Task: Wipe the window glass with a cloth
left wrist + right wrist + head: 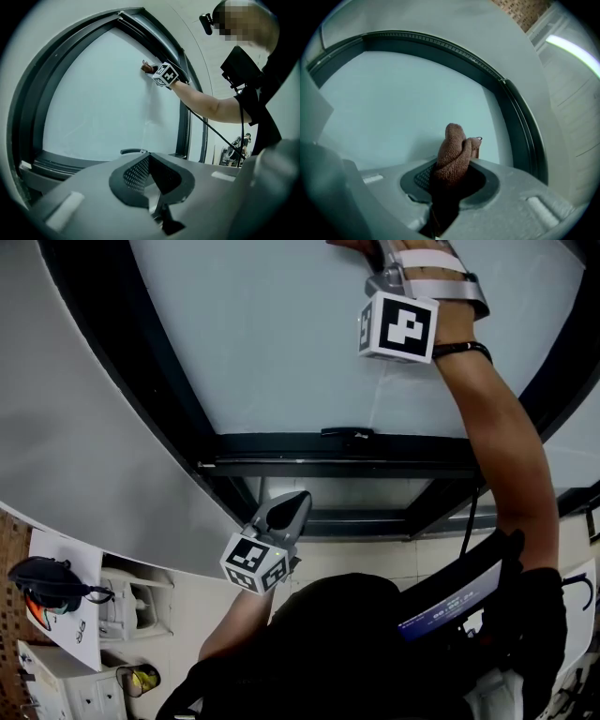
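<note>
Glass [272, 343] wiping looks partway: my right gripper [452, 174] clamps the cloth [457, 143] against it; left gripper [151, 185] closed, empty.

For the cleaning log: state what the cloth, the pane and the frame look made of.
Cloth: brown woven fabric, matte; a coarse weave shows.
Pane: glass, probably frosted or filmed; smooth, pale, nothing seen through it.
Frame: dark, smooth, slightly glossy; likely painted metal, though plastic cannot be ruled out.
</note>
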Available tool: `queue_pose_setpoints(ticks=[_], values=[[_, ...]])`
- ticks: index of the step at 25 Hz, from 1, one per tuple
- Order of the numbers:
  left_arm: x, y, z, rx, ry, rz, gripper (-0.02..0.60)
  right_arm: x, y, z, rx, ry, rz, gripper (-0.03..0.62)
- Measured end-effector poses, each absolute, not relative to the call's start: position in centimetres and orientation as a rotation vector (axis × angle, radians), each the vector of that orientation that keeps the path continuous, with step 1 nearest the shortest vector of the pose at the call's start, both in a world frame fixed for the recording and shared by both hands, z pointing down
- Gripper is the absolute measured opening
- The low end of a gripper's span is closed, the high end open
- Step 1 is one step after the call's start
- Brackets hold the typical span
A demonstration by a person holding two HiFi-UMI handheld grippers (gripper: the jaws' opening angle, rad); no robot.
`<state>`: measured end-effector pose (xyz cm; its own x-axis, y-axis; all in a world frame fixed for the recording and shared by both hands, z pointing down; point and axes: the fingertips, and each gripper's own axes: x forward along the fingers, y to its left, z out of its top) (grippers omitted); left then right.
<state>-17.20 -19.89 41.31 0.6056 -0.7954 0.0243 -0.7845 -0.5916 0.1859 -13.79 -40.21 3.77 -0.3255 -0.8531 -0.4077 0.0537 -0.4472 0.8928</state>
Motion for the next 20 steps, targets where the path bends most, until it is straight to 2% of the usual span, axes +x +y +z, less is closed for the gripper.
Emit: queue_pose_setpoints(ticks=[20], values=[[-17.2, -19.6, 41.6, 2.64, -1.313, -0.114, 0.017, -14.1, -39.7, 17.0, 1.151, -1.307, -1.713, 0.075]])
